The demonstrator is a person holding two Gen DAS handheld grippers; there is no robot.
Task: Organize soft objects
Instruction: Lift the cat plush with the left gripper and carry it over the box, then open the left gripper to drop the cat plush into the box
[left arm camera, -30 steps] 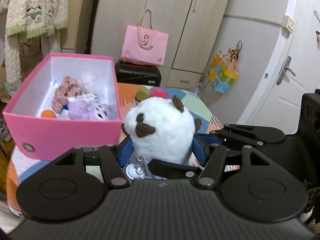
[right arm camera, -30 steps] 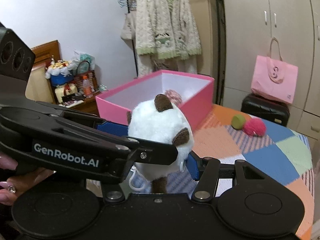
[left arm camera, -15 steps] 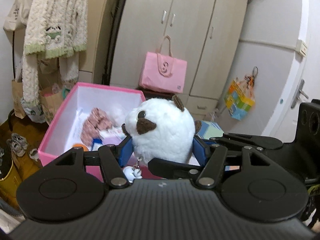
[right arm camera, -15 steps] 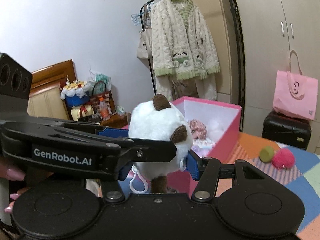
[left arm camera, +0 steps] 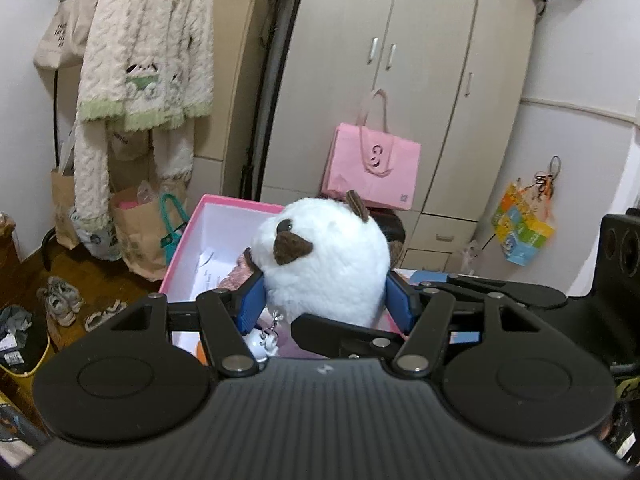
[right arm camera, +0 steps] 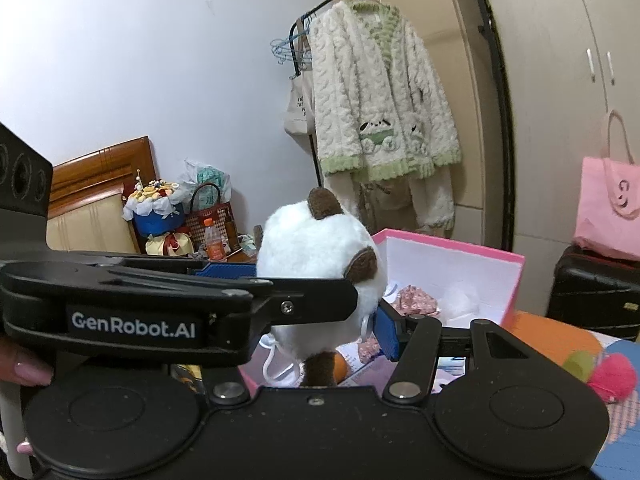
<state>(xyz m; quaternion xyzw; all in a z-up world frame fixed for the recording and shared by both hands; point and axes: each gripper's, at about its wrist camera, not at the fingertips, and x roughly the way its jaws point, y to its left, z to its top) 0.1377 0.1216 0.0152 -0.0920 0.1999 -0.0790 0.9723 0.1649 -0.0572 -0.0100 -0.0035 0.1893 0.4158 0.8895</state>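
Observation:
A round white plush toy (left arm camera: 326,262) with brown ears and nose is held in the air by both grippers. My left gripper (left arm camera: 324,298) is shut on its sides with blue pads. My right gripper (right arm camera: 320,300) is shut on the same plush toy (right arm camera: 316,256) from the other direction; its left finger is hidden behind the left gripper's body. The plush hangs above the near end of the open pink box (left arm camera: 188,240), which holds pink fabric (right arm camera: 414,298) and other soft items. A keychain charm (left arm camera: 264,340) dangles below the plush.
A pink pompom (right arm camera: 612,372) and a green ball (right arm camera: 578,364) lie on the patchwork table cover (right arm camera: 624,412) to the right of the box. A black suitcase (right arm camera: 592,296) with a pink bag (left arm camera: 372,172) on it stands behind. A cardigan (left arm camera: 144,52) hangs at the left.
Both grippers have lifted the plush toy higher and carried it from beside the box to over its near end. Both stay shut on it.

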